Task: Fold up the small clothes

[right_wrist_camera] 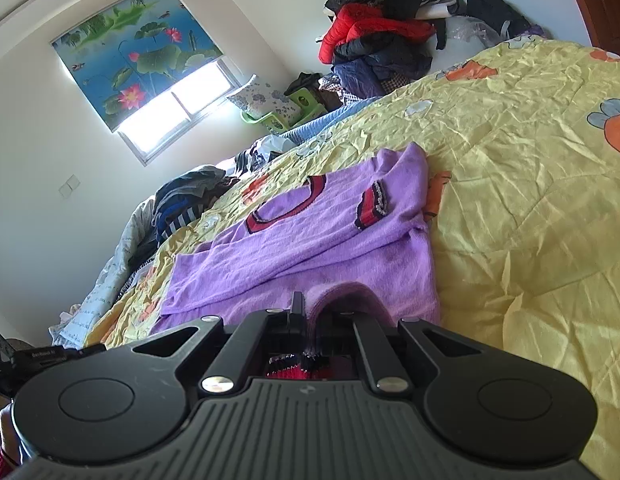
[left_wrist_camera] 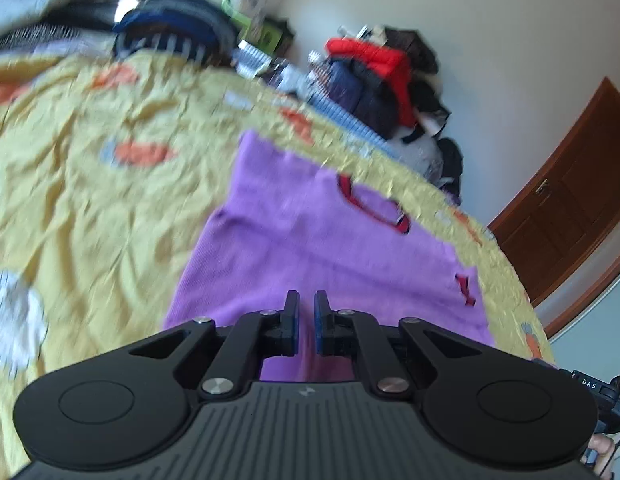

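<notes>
Purple sweater (right_wrist_camera: pixel 310 240) on a yellow quilt (right_wrist_camera: pixel 529 160).
Both grippers (left_wrist_camera: pixel 306 320) (right_wrist_camera: pixel 310 316) sit at its near edge, each pinched shut on a fold of sweater.

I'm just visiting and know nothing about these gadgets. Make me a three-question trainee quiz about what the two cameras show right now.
1. True or false: the purple sweater lies on a yellow quilt.
2. What is the right gripper pinching? A) a red jacket B) the sweater's near edge C) nothing
3. Fill in: the trim at the sweater's neckline is mostly ____.

Key: 1 true. 2 B: purple cloth bunches up between its fingers. 3 red, with a dark edge.

The left gripper is shut too, with sweater cloth between its fingers.
</notes>
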The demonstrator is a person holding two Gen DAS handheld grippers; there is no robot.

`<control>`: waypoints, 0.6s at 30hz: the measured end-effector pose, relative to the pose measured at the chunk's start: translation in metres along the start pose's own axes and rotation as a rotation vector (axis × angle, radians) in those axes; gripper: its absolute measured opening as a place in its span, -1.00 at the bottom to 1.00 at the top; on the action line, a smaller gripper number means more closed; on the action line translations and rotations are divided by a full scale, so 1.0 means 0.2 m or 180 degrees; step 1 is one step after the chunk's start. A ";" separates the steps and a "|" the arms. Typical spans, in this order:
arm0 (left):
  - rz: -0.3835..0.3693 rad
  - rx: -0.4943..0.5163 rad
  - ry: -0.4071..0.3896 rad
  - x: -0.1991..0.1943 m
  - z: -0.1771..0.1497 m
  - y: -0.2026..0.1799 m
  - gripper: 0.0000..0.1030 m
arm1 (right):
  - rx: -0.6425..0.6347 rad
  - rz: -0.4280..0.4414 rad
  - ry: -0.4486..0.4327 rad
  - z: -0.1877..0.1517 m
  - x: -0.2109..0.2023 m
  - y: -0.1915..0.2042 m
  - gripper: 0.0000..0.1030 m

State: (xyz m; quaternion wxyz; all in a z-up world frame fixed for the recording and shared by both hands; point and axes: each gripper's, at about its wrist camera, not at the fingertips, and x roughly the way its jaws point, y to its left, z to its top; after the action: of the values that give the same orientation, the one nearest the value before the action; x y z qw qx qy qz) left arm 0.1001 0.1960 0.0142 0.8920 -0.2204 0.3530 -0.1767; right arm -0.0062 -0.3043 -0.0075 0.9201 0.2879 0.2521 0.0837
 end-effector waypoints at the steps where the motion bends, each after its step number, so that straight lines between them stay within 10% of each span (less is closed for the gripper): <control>1: -0.0050 -0.0061 0.0053 -0.01 -0.02 0.02 -0.86 | 0.0000 0.0000 0.0005 0.00 0.00 0.00 -0.80; 6: -0.0379 -0.0392 0.0076 -0.07 -0.11 0.11 -0.67 | 0.0006 -0.0010 0.0053 -0.01 0.01 -0.02 -0.80; 10: -0.0258 -0.0362 -0.0035 -0.05 -0.14 0.08 0.57 | 0.0003 -0.0014 0.0063 -0.01 0.00 -0.02 -0.80; 18: -0.0455 -0.0158 0.0285 0.13 -0.13 -0.01 0.56 | 0.0025 0.0004 0.0072 -0.02 -0.01 -0.03 -0.80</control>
State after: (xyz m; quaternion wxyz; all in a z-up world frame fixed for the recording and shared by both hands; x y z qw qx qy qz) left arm 0.0998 0.1760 -0.0160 0.8547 -0.2590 0.3802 -0.2407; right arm -0.0110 -0.3068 -0.0128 0.9160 0.2908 0.2626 0.0865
